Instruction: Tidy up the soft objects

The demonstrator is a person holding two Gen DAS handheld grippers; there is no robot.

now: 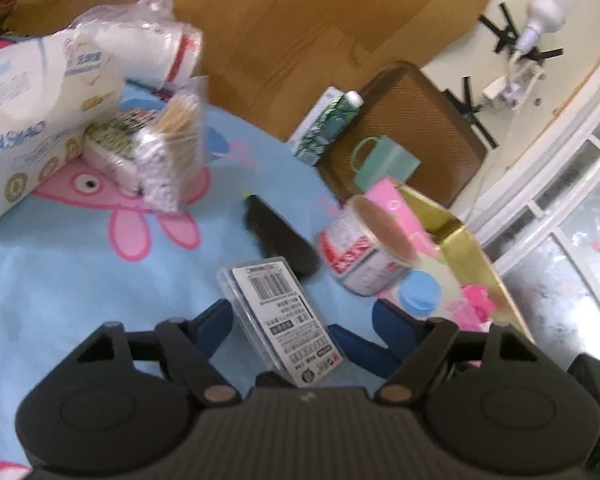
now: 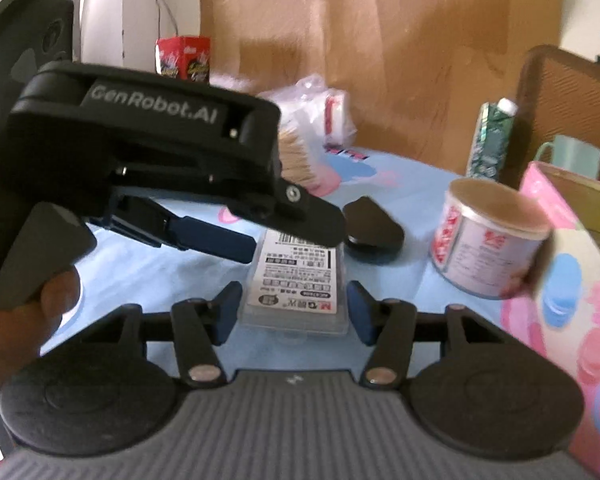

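Observation:
A clear plastic case with a white barcode label [image 1: 281, 317] lies on the blue cartoon cloth [image 1: 80, 280]. My left gripper [image 1: 306, 316] is open with its blue fingers on either side of the case. In the right wrist view the same case [image 2: 298, 284] lies between the open fingers of my right gripper [image 2: 294, 304]. The left gripper [image 2: 236, 240] reaches in from the left above the case's far end. Soft packs sit at the back left: a big tissue pack [image 1: 28, 116], a white roll pack [image 1: 140, 48] and a bag of cotton swabs [image 1: 172, 148].
A round cotton swab tub [image 1: 366, 248] lies on its side beside a pink and gold box [image 1: 452, 248]. A black pouch [image 1: 280, 236] lies mid-cloth. A brown tray [image 1: 412, 136] holds a green cup [image 1: 384, 160]. A green carton [image 1: 324, 124] stands nearby.

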